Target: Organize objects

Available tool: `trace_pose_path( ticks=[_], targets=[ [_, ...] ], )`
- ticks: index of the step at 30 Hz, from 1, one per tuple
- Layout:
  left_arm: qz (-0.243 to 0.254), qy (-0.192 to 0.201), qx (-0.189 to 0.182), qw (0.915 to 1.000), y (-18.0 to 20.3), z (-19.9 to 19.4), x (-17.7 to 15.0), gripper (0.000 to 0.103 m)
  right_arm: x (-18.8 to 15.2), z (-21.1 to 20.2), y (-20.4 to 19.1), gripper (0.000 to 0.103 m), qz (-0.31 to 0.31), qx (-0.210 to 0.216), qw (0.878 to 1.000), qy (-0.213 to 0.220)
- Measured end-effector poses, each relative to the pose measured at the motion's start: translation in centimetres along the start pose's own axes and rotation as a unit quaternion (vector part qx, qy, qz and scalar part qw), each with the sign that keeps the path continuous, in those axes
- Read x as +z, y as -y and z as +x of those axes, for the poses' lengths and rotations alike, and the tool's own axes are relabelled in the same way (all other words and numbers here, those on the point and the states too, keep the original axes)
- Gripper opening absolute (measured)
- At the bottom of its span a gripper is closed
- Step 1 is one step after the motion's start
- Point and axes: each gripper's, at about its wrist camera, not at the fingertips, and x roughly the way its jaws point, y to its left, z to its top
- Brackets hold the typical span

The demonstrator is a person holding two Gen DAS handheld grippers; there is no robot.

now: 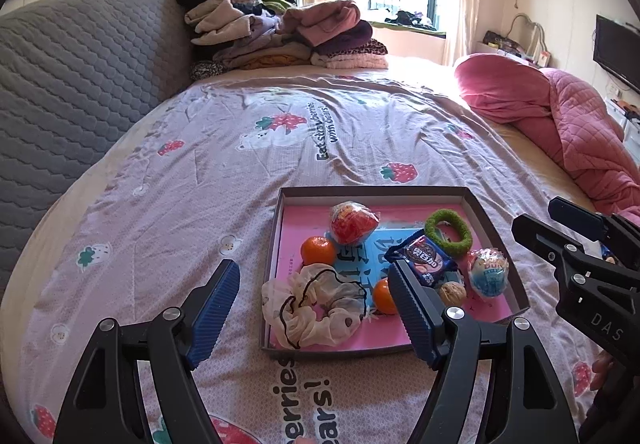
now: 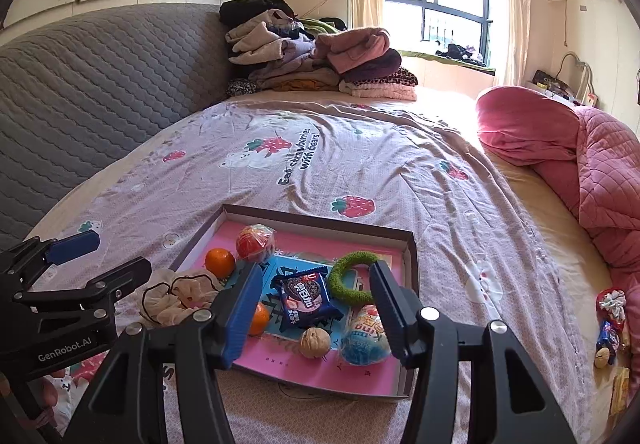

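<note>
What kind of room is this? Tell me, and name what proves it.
Almost certainly a home bedroom. A bed with a strawberry-print sheet fills the view, backed by a grey quilted headboard. Folded clothes are stacked at its far end, and a pink quilt lies bunched along one side.

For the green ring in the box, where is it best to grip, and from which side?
Grip the green ring from above across its near-left band, one finger through the hole: it lies flat, and that arc is away from the box wall. The right gripper, open, is probably nearest.
</note>
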Motion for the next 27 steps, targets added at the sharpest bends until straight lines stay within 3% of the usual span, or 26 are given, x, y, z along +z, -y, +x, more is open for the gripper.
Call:
trace_pose_path(
  ticks=[14, 27],
  targets=[
    [0.007, 0.025, 0.011, 0.9996, 0.0, -3.8, -0.7, 0.078, -0.4, -4.5, 0.8, 0.056, 0.01, -0.012, 0.999, 0.03],
    [0.021, 0.034, 0.021, 0.999, -0.1, -6.1, -2.0, 0.078, -2.0, -6.8, 0.9, 0.056, 0.008, -0.017, 0.999, 0.031]
  ],
)
